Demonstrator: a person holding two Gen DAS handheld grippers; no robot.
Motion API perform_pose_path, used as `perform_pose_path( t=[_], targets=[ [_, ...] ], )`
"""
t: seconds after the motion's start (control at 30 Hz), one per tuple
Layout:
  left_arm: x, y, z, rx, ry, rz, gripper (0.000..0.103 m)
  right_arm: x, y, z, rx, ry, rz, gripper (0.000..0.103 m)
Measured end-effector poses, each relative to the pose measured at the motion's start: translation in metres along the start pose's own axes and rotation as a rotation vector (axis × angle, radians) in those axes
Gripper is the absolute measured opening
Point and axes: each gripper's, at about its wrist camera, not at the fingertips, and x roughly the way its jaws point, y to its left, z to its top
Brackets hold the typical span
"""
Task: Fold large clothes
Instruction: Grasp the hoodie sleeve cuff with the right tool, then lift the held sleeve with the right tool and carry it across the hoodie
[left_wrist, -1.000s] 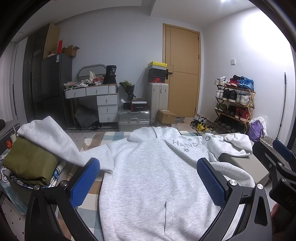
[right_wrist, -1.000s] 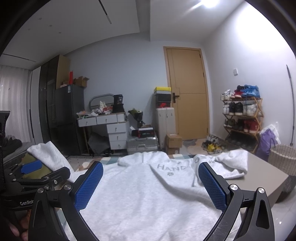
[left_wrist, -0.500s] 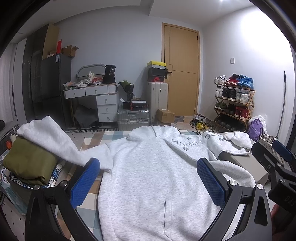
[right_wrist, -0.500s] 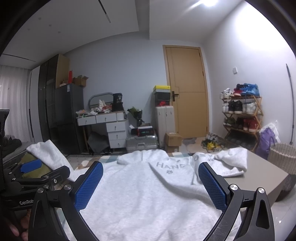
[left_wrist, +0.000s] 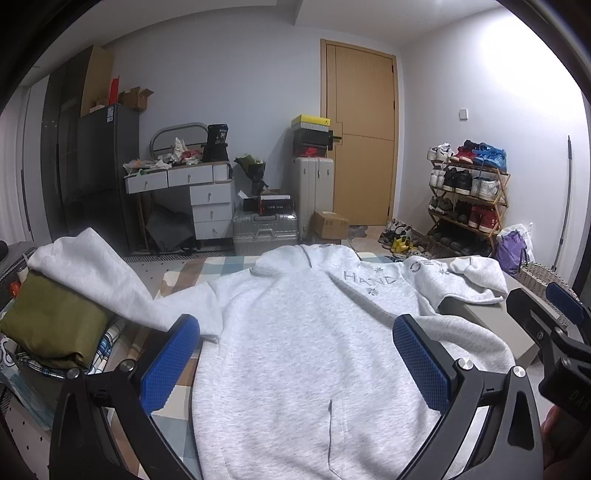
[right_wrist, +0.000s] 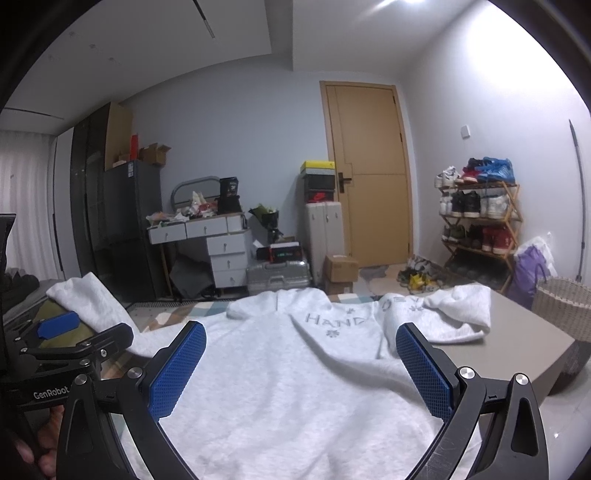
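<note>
Two grippers, left gripper (left_wrist: 295, 365) and right gripper (right_wrist: 301, 369), hover with jaws wide and empty over a grey hoodie (left_wrist: 306, 343) spread flat (one sleeve (left_wrist: 96, 273) trailing left), each best pinching a sleeve first.

We hold our left tongs (left_wrist: 295, 365) level, blue pads spread wide with nothing between them. Our right tongs (right_wrist: 301, 365) sit just beside them, equally wide apart, both pointing forward.

One grey hoodie (left_wrist: 295, 350), one olive garment (left_wrist: 51, 325), two tongs, two suitcases.
</note>
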Motion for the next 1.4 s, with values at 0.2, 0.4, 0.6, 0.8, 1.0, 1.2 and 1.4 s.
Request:
perform_pose_path(
  t=[0.2,0.4,0.6,0.8,1.0,1.2,1.4],
  targets=[
    [0.028,-0.001,-0.008,0.014,0.046,-0.017,0.102,0.029,-0.024,-0.004,0.015,0.08,-0.003,0.103],
    [0.073,-0.005,-0.019,0.032,0.135,-0.032,0.102,0.079,-0.076,0.001,-0.018,0.16,-0.147,0.103],
    [0.104,-0.01,-0.027,0.066,0.199,-0.03,0.102,0.16,-0.152,0.023,-0.074,0.284,-0.266,0.103],
    [0.126,-0.012,-0.03,0.078,0.248,-0.02,0.102,0.261,-0.211,0.027,-0.201,0.463,-0.329,0.101],
    [0.131,-0.014,-0.035,0.08,0.264,-0.006,0.102,0.354,-0.259,0.003,-0.223,0.716,-0.323,0.087],
    [0.133,-0.015,-0.033,0.097,0.277,0.011,0.102,0.376,-0.284,-0.009,-0.201,0.826,-0.318,0.029],
    [0.133,-0.011,-0.028,0.084,0.28,0.015,0.102,0.317,-0.325,0.042,-0.001,0.636,-0.344,0.023]
  ],
)
